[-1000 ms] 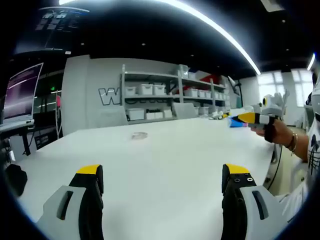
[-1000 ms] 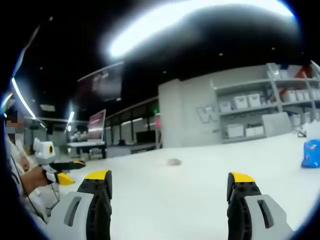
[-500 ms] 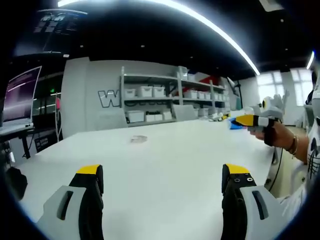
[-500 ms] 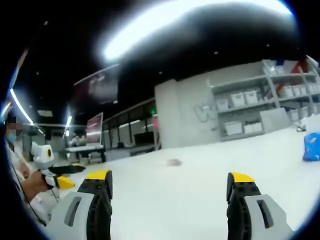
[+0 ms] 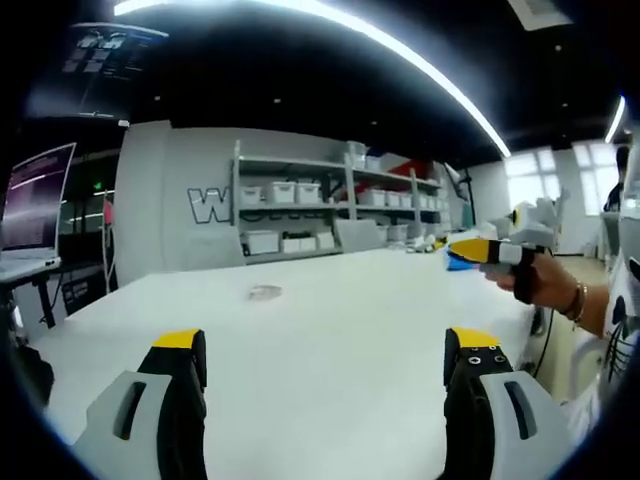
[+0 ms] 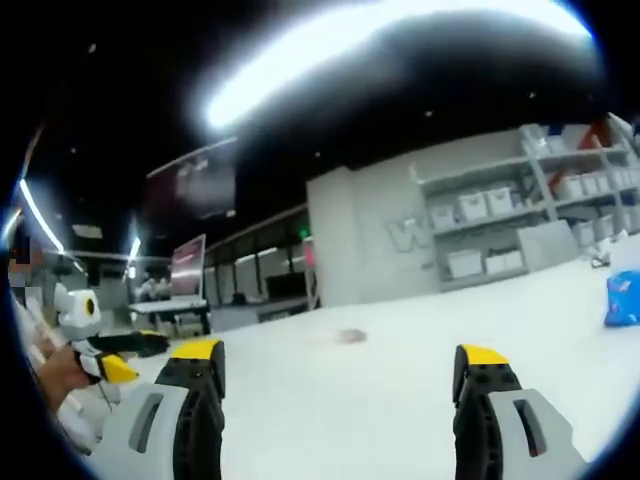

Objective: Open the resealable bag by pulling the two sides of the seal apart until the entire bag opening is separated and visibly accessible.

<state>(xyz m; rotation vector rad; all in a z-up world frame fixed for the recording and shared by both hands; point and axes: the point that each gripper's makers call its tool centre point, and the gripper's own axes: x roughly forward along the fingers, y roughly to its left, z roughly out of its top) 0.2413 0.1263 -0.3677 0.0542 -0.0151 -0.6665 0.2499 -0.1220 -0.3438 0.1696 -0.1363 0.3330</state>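
A small clear resealable bag [image 5: 265,292] lies flat on the white table [image 5: 330,320], far ahead of both grippers; in the right gripper view the bag [image 6: 350,336] is a faint blurred patch. My left gripper [image 5: 325,345] is open above the table with nothing between its yellow-tipped jaws. My right gripper [image 6: 340,352] is open too, its jaws wide apart and bare. In the left gripper view the right gripper [image 5: 480,250] hovers at the right, held by a hand. The left gripper [image 6: 115,355] appears at the far left of the right gripper view.
A blue packet [image 6: 622,298] lies toward the table's right end, also seen as the blue packet [image 5: 458,263] behind the right gripper. Shelves with white bins [image 5: 300,200] line the back wall. A monitor [image 5: 30,200] stands at the left.
Both views have shifted slightly with the hands. In the left gripper view the right gripper has drifted a little left and down. The bag has not moved on the table.
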